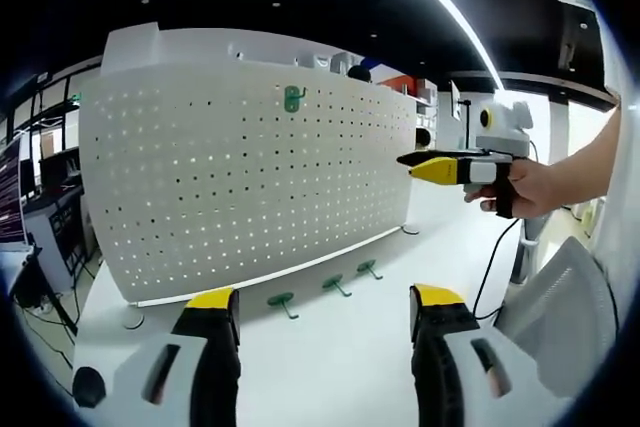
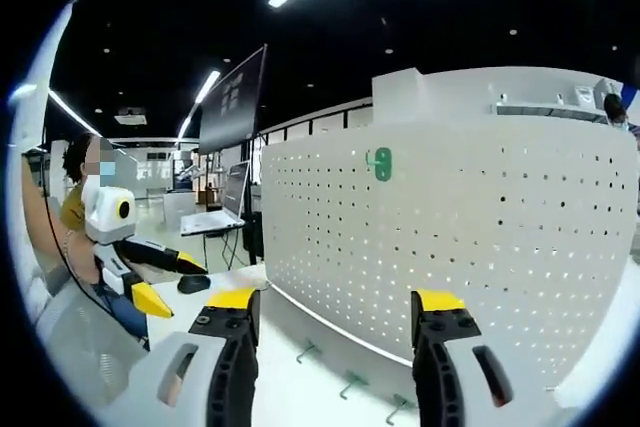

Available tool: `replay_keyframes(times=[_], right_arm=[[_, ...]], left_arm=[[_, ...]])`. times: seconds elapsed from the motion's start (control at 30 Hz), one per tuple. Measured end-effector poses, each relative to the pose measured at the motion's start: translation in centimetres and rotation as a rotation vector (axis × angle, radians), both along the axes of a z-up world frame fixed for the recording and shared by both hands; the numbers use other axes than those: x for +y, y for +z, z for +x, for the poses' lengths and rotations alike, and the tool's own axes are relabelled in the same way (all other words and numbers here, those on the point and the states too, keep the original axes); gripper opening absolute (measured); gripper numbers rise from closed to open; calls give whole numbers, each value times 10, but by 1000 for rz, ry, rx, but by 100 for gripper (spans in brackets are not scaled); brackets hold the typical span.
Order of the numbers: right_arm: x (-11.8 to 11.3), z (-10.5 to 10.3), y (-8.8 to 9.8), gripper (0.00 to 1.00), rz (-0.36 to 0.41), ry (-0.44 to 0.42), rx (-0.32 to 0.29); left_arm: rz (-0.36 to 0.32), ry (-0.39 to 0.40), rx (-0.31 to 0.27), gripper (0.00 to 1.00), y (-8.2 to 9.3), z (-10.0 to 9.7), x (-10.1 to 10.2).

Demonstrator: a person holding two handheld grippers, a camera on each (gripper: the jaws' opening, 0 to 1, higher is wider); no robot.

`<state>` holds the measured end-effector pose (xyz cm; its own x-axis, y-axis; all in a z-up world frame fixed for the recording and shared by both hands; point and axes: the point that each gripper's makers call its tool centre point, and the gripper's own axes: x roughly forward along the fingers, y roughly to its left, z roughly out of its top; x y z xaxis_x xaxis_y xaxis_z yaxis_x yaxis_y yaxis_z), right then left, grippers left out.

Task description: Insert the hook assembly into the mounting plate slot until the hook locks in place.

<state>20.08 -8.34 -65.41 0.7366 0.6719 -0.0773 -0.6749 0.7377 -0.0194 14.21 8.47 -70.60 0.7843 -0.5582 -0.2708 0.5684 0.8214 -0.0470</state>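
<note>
white perforated metal pegboard [image 1: 250, 167] stands along the tabletop [image 1: 340, 347], one green plastic hook [image 1: 292, 98] already seated near its top edge. three loose green hooks [image 1: 325, 290] lie at its foot. your left gripper [image 1: 325, 322] and right gripper [image 2: 335, 322] hover spread and empty, likely lining up a pick.

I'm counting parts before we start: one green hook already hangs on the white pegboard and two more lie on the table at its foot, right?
Not quite: three green hooks lie on the table below the pegboard, not two, as the left gripper view shows. One hook does hang on the board.
</note>
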Motion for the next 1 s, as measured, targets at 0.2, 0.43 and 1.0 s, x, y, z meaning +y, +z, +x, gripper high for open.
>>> replay_keyframes(times=[0.2,0.43,1.0], right_arm=[[-9,-7,-8,61,-1,-11,19],[-15,-15,-18,62,-23,-11,41],[-30,-31,-41,66,-45,-19,98]], left_arm=[[7,-3,3,71,0,0,1],[7,-8,9,71,-2,0,4],[10,-11,22,72,-5,0,9]])
